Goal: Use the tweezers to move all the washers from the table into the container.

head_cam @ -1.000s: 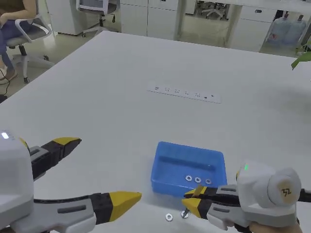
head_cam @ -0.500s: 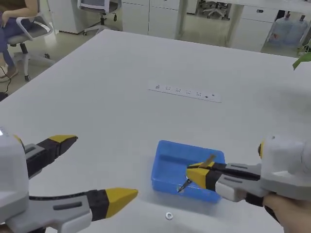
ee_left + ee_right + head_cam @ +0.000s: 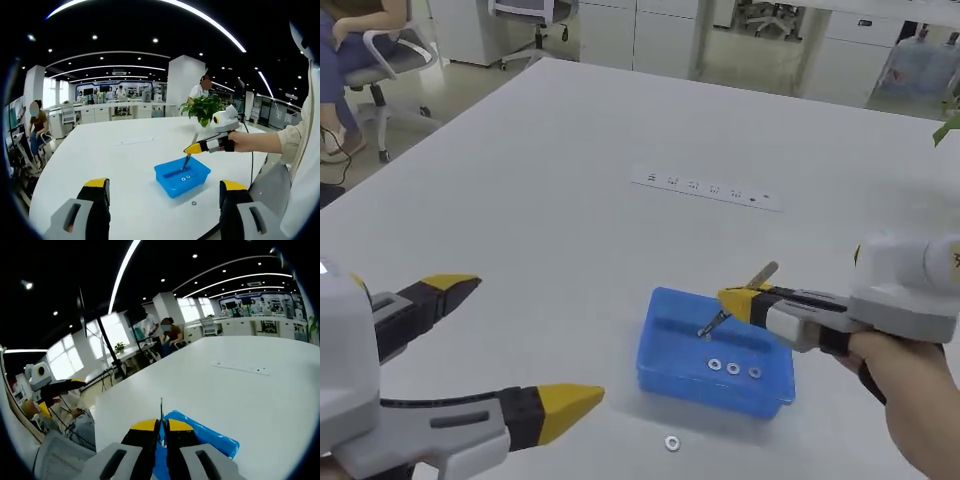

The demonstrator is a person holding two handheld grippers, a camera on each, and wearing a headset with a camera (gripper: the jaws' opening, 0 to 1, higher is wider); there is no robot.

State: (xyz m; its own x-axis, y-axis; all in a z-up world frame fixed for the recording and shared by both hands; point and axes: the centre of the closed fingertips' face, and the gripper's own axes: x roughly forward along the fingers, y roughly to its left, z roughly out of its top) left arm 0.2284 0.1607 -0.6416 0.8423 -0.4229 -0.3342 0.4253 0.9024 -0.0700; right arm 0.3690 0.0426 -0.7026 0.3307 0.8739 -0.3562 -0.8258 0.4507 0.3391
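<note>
A blue container (image 3: 660, 345) sits on the white table (image 3: 570, 200) with three washers (image 3: 733, 368) inside. One more washer (image 3: 672, 442) lies on the table just in front of it. My right gripper (image 3: 735, 300) is shut on the tweezers (image 3: 712, 323), whose tip hangs over the container's back part. I cannot tell whether the tip holds a washer. The right gripper view shows the jaws (image 3: 161, 426) pinching the tweezers (image 3: 161, 412) above the container (image 3: 210, 440). My left gripper (image 3: 520, 345) is open at the lower left, facing the container (image 3: 182, 175).
A white power strip (image 3: 708, 190) lies across the middle of the table. Office chairs (image 3: 380, 60) and a seated person are beyond the far left edge. A plant leaf (image 3: 950, 125) shows at the right edge. The table's near edge is close to the loose washer.
My right gripper has risen with the tweezers from the table in front of the container to above it. One of two washers in front of the container is gone from the table.
</note>
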